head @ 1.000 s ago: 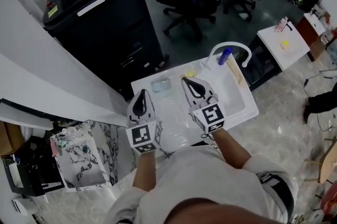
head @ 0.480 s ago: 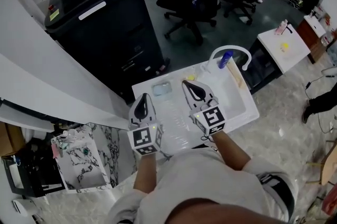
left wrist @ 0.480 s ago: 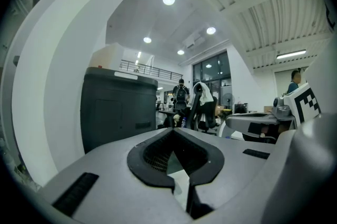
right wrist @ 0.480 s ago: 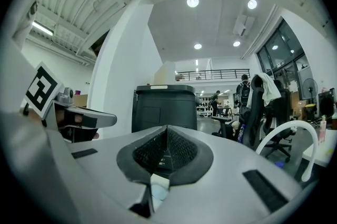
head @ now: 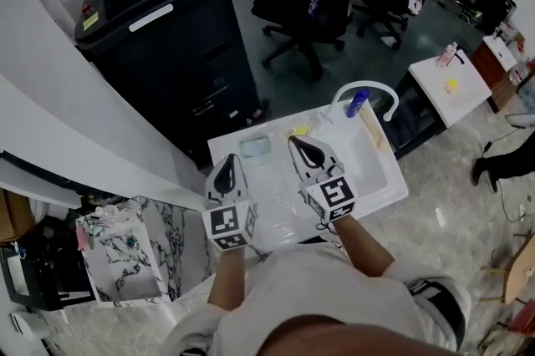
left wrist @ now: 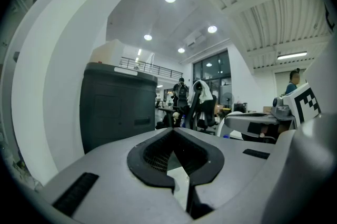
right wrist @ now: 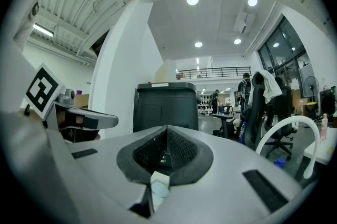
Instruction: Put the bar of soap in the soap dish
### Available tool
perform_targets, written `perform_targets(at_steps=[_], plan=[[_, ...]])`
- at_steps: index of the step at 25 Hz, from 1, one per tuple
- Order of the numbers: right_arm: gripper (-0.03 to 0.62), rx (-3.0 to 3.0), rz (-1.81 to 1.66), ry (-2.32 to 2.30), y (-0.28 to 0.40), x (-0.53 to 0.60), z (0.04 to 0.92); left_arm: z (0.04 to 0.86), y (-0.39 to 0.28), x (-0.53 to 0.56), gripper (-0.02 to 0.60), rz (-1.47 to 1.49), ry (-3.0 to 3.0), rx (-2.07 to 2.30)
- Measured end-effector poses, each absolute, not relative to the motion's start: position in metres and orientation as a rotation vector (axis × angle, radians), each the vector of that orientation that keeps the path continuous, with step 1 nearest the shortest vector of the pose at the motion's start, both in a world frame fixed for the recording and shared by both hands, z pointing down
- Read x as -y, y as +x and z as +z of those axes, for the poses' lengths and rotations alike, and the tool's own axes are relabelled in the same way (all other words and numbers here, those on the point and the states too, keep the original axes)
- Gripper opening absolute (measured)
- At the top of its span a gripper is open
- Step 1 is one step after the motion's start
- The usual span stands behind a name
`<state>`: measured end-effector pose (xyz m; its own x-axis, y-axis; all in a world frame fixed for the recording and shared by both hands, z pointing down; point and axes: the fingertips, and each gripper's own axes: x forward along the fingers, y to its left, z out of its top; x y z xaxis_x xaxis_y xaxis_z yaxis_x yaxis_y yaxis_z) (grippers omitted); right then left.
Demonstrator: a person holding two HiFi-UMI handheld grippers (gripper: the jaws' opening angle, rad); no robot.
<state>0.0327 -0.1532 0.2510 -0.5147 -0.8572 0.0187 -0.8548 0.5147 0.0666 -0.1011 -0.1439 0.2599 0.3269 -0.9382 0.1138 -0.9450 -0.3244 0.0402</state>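
**Both grippers closed and empty over sink counter, soap not in dish**

Person stands at a white sink counter, a gripper in each hand, both held out about level over the counter top. Left gripper: jaws pressed together, nothing between them; same in its own view. Right gripper: jaws also together, empty; confirmed in its own view. The two grippers are side by side and apart, not touching.

Soap dish: pale, translucent, rectangular, on the counter between the two gripper tips and a little beyond them. It looks empty.

Bar of soap: small yellow piece lying on the counter just past the right gripper's tip, beside the basin edge, apart from the dish. Too small to make out more.

The basin is to the right, with a white arched faucet at its far end and a blue bottle under the arch. A big black bin stands behind the counter, with office chairs further back.
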Motion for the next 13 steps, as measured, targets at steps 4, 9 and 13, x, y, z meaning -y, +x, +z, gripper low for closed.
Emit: perform_targets(at_steps=[4,9,13], plan=[[-0.002,2.685,-0.06,1.525,0.0338,0.1545,0.2555,0.2627,-0.1006,0.1454,0.018,0.112,2.476,1.758],[-0.002,2.682,-0.061,1.529,0.0358,0.1574,0.2559,0.2632,-0.0971,0.1473,0.018,0.11,2.478,1.745],[-0.002,2.683,-0.062,1.525,0.0374,0.1573,0.2573,0.2658,-0.0949,0.1467,0.018,0.116,2.479,1.741]])
